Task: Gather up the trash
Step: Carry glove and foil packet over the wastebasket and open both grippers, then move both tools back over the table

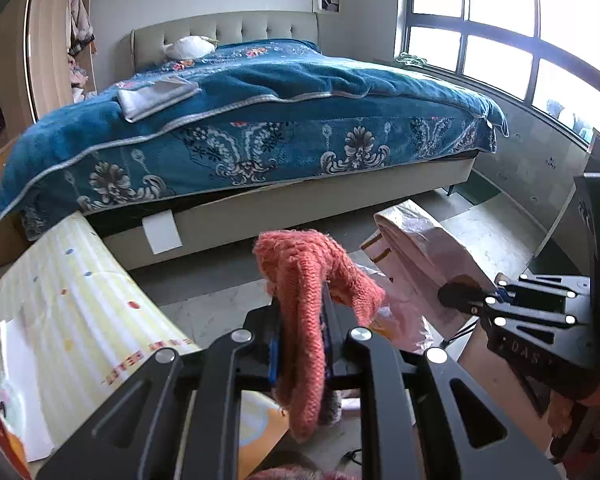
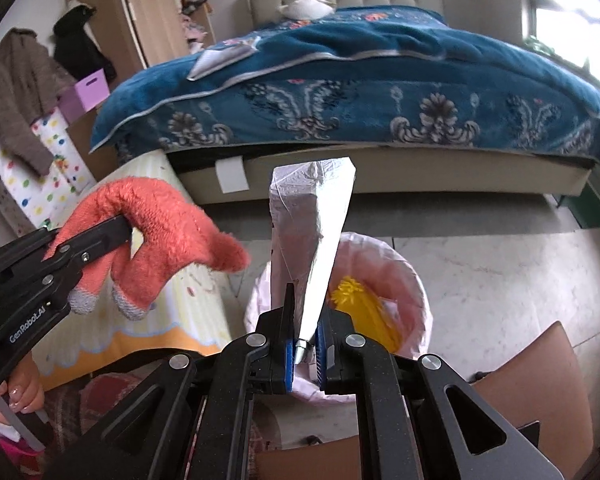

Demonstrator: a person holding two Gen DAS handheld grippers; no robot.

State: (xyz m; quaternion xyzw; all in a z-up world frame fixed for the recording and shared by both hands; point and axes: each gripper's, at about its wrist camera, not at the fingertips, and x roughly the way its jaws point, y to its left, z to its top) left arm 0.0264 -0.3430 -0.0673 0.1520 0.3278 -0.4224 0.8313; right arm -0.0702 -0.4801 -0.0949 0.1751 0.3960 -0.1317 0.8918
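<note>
Coral knit glove (image 2: pixel 156 236) clamped in left gripper (image 1: pixel 300 344); silver wrapper (image 2: pixel 308 240) pinched in right gripper (image 2: pixel 305 354) above pink-lined bin (image 2: pixel 416 280). Yellow trash (image 2: pixel 364 312) already binned; both drops pending.

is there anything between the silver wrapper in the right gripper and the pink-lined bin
Nothing visible. The right gripper holds the silver wrapper right over the bin, whose mouth is open, with only yellow trash inside. The left gripper with the orange glove is off to the side.
</note>
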